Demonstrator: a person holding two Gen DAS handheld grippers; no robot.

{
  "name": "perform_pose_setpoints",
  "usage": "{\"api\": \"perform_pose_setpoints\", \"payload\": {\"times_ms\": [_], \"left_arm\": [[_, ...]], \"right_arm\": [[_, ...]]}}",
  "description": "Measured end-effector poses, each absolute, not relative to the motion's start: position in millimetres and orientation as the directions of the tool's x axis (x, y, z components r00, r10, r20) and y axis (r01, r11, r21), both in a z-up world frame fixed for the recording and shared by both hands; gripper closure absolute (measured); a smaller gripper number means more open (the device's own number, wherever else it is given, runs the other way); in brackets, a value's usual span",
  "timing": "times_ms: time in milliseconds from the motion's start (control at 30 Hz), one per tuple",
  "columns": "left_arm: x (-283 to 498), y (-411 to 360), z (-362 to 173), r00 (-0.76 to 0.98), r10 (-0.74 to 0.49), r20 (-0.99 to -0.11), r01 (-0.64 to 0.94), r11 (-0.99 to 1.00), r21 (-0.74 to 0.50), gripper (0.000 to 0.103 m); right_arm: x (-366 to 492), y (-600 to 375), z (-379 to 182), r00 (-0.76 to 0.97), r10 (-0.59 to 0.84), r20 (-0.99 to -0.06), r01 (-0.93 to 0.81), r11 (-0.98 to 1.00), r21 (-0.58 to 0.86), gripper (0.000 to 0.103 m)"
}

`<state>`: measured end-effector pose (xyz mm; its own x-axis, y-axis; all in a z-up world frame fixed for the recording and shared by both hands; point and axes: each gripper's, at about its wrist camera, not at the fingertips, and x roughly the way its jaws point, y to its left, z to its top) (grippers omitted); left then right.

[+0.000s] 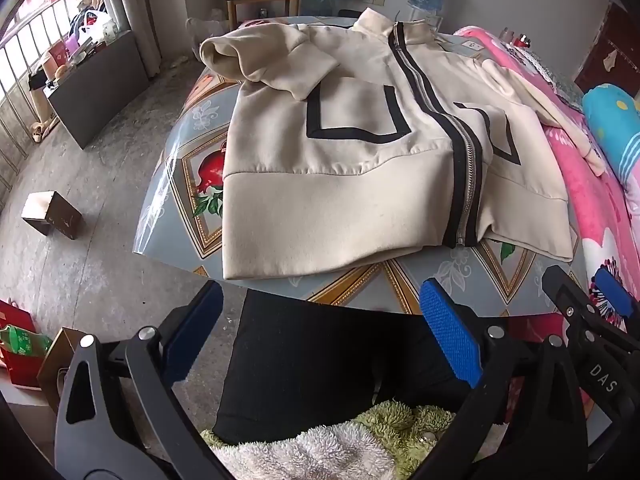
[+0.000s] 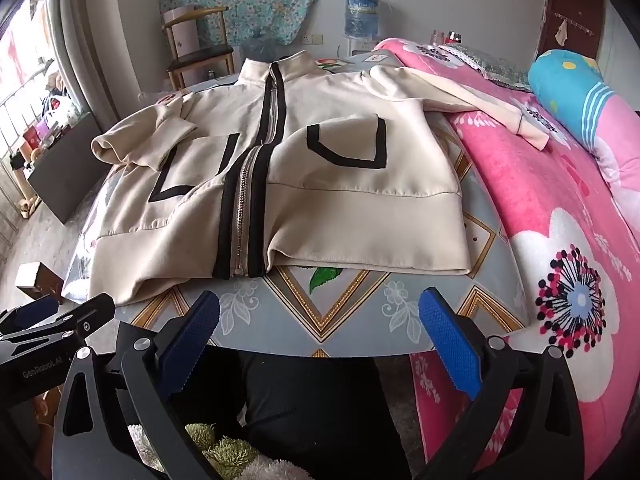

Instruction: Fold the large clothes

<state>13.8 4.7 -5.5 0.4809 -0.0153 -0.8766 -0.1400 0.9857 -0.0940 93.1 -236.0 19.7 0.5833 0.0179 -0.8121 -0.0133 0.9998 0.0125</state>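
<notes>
A cream zip jacket (image 1: 340,168) with black trim lies front-up on the patterned table (image 1: 360,284), collar away from me. Its left sleeve (image 1: 272,60) is folded in over the chest. Its right sleeve (image 2: 460,96) stretches out onto the pink bed. It also shows in the right wrist view (image 2: 320,184). My left gripper (image 1: 320,328) is open and empty, held off the table's near edge below the hem. My right gripper (image 2: 320,328) is open and empty, also at the near edge. The right gripper shows in the left wrist view (image 1: 592,300).
A bed with a pink flowered blanket (image 2: 560,240) adjoins the table on the right, with a blue pillow (image 2: 576,92). A wooden chair (image 2: 200,56) and a water bottle (image 2: 362,14) stand beyond. A small box (image 1: 52,214) sits on the concrete floor at left. Black trousers (image 1: 320,360) are below.
</notes>
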Motion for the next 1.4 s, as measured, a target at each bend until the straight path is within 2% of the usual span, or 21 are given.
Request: {"api": "perform_pose_setpoints", "payload": {"times_ms": [1400], "left_arm": [[18.4, 3.1, 5.0, 0.505, 0.005, -0.863, -0.135, 0.988, -0.073, 0.008]], "right_arm": [[100.2, -239.9, 26.0, 0.597, 0.007, -0.802, 0.003, 1.0, 0.011, 0.006]]}}
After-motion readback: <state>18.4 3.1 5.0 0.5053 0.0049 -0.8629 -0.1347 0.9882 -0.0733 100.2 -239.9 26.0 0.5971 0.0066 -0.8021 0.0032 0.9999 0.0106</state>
